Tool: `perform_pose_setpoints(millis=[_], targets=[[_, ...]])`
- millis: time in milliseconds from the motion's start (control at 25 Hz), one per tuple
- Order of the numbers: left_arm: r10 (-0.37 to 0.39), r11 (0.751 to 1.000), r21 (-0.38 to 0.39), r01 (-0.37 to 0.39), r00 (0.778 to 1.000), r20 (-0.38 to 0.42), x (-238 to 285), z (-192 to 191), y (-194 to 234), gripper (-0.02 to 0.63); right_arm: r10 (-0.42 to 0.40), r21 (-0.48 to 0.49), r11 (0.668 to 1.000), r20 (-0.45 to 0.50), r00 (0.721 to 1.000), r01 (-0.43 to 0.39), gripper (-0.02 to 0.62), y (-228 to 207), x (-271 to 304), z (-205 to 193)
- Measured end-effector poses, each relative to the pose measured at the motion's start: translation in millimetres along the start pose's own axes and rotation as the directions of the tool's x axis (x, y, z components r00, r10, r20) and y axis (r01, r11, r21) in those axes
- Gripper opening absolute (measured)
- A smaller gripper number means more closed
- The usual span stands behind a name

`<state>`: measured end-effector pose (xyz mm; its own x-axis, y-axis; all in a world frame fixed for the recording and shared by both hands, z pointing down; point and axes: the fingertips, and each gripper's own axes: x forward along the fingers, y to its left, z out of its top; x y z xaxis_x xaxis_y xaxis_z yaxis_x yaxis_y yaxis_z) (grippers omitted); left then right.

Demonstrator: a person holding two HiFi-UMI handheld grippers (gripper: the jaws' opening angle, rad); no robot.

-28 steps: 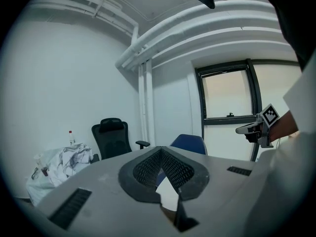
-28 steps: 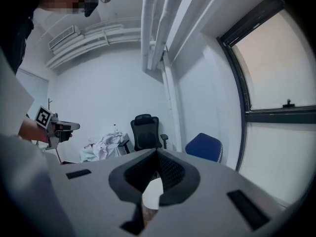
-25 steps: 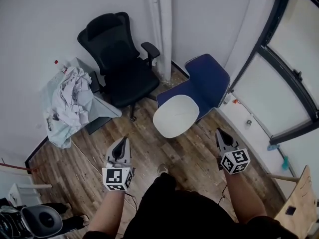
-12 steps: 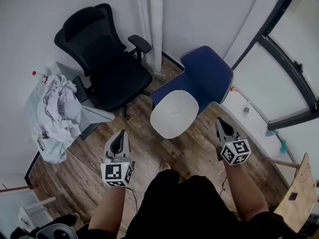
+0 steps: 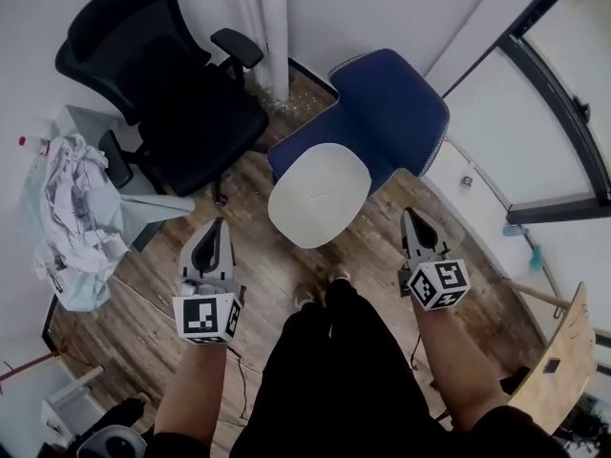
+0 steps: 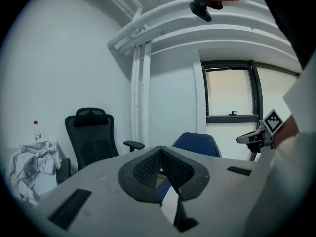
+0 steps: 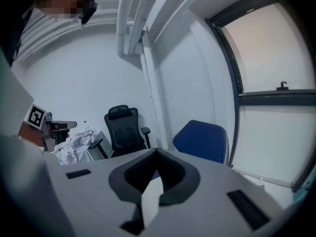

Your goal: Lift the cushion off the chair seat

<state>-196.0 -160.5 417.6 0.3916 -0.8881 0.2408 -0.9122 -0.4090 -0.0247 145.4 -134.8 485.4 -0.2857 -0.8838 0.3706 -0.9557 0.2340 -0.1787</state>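
Note:
A round white cushion (image 5: 318, 196) lies on the seat of a blue chair (image 5: 391, 108) in the head view. My left gripper (image 5: 219, 224) hangs over the wooden floor, to the lower left of the cushion and apart from it. Its jaws meet at the tip with nothing between them. My right gripper (image 5: 410, 214) is at the cushion's lower right, also apart from it, shut and empty. In the left gripper view, my left gripper (image 6: 160, 147) has the blue chair (image 6: 195, 141) just beyond its tip. The right gripper view shows my right gripper (image 7: 157, 150) and the chair (image 7: 202, 139).
A black office chair (image 5: 162, 84) stands left of the blue one, by a white pipe (image 5: 267, 17). Crumpled white cloth (image 5: 72, 198) lies on a small table at far left. A glazed wall (image 5: 544, 113) runs along the right. A wooden board (image 5: 563, 351) leans at lower right.
The view has closed in on the blue chair. Both grippers have moved forward and down toward the cushion, still shut and empty.

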Motion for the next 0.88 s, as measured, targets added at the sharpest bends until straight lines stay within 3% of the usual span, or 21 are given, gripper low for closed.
perform_pose_setpoints(millis=[200,360,720,880], targets=[[0.08,0.996,0.034,-0.079,0.997,-0.01,17.6,-20.9,-6.7,0.005,0.039,0.031,0.999,-0.022,0.999,-0.038,0.012,-21.7,31.0,-36.1],[0.103,0.993,0.057,-0.099,0.992,-0.068,34.1,-60.2,-8.1,0.005,0.055,0.087,0.995,-0.062,0.997,-0.05,0.012,-32.1,61.6,-85.0],[0.082,0.996,0.036,-0.078,0.989,-0.122,69.2,-144.4,-19.0,0.005,0.082,0.157,0.986,-0.185,0.979,-0.053,0.012,-38.2,108.4,-202.9],[0.088,0.996,-0.008,-0.09,0.987,-0.136,75.5,-174.8,-23.9,0.005,0.113,0.255,0.965,-0.193,0.975,-0.061,0.012,-41.9,123.3,-246.3]])
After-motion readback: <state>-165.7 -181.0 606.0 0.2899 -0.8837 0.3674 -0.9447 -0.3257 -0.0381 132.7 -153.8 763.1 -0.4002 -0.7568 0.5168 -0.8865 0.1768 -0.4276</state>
